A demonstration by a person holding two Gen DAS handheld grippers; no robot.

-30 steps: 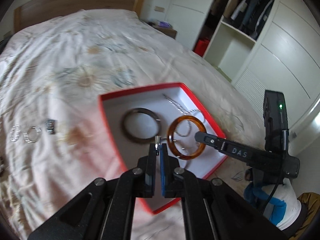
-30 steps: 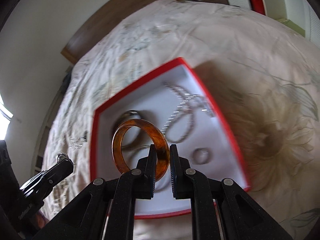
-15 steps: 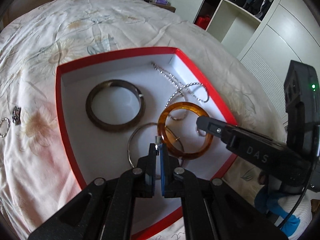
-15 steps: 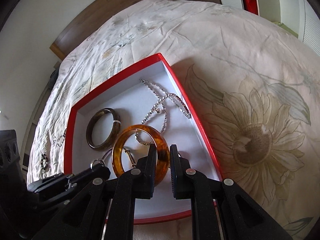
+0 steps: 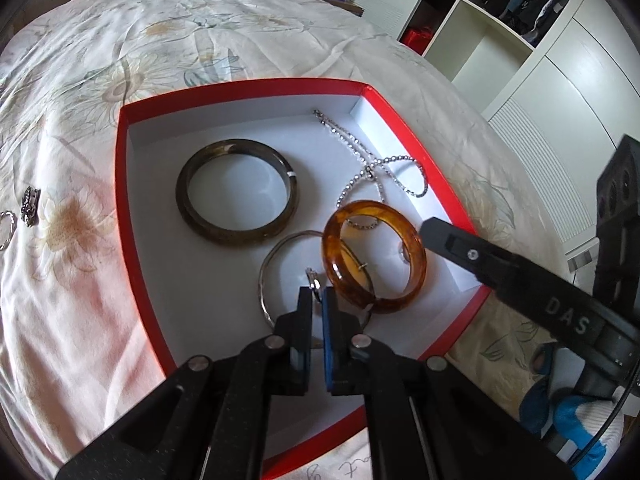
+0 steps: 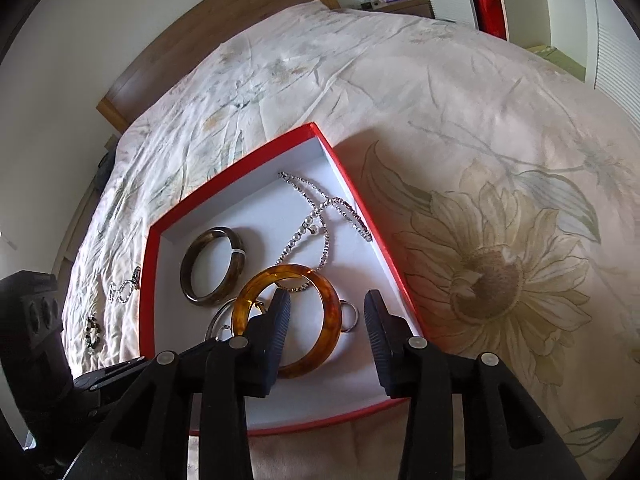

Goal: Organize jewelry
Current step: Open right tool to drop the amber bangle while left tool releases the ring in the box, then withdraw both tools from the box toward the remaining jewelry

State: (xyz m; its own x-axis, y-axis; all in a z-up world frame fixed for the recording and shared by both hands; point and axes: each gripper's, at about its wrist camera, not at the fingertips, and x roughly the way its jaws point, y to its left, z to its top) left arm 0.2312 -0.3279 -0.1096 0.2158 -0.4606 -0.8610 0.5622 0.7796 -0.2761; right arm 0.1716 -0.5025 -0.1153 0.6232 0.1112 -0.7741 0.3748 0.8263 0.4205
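Red box, white inside, on a floral bedspread
Box [image 5: 124, 184] red outside w/ white lining; bangle [image 5: 374, 256] mottled amber-orange, translucent; 2nd bangle [image 5: 236, 192] dark olive-brown w/ small white tag; chain [image 5: 360, 160] silver, beaded; bedspread [image 6: 500, 128] cream w/ pale yellow daisies & grey-green leaves; headboard [image 6: 208, 36] mid-brown wood

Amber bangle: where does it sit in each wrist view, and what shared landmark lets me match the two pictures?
Left wrist view: amber bangle lies right of centre in the red box, just beyond the left gripper.
Right wrist view: it lies low and centre, its near rim between the opening fingers of the right gripper, not pressed by them.
Shared landmark: the dark bangle, left of the amber one in both.
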